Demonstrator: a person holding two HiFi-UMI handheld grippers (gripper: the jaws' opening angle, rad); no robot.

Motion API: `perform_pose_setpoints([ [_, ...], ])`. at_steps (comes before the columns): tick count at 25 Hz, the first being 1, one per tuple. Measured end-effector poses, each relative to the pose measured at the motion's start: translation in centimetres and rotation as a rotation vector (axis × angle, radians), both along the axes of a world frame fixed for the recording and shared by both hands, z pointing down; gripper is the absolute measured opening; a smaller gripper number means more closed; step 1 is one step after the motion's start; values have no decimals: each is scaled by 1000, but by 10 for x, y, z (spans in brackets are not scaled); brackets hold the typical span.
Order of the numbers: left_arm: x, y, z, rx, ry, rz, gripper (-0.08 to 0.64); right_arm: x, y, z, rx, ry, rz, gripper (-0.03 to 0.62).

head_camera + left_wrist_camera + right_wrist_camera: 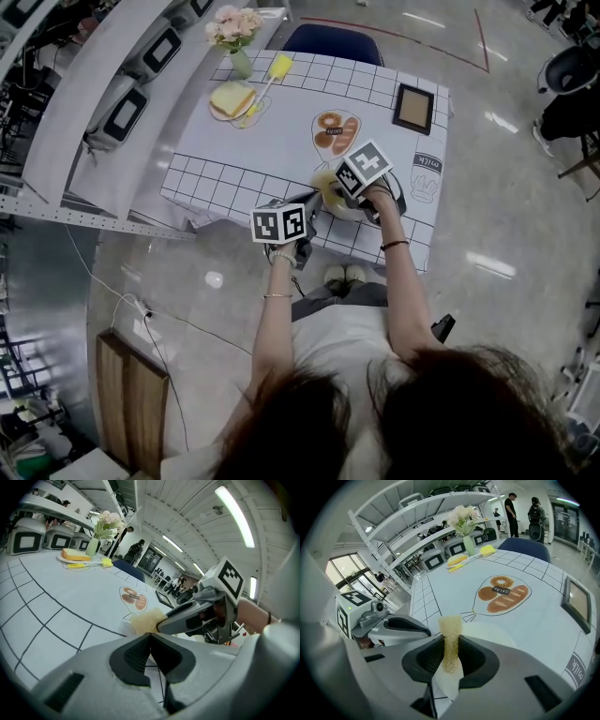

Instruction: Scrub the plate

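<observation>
Right gripper view: right gripper pinches sponge, plate just ahead; left gripper pressed together, empty, alongside.

Grid-print table, flower vase, bread plate, picture frame, white plate

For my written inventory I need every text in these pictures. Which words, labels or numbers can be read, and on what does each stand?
"milk": a print near the corner of the white grid-lined tablecloth.
"BREAD", probably, blurred: a dark label on the bread drawing printed on that cloth.
Square markers on the two cubes: patterns only, no letters.
</observation>
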State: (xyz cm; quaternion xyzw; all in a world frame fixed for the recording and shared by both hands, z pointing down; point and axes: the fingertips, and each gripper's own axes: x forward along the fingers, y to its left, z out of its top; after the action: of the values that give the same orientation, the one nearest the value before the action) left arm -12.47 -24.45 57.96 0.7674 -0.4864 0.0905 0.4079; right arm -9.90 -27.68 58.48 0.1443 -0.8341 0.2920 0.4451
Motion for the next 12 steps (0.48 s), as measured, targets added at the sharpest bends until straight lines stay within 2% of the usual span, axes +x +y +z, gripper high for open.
perform_pose_setpoints([
  [12, -3, -9, 2, -8, -8, 16, 11, 0, -13, -1, 2, -10, 35, 80],
])
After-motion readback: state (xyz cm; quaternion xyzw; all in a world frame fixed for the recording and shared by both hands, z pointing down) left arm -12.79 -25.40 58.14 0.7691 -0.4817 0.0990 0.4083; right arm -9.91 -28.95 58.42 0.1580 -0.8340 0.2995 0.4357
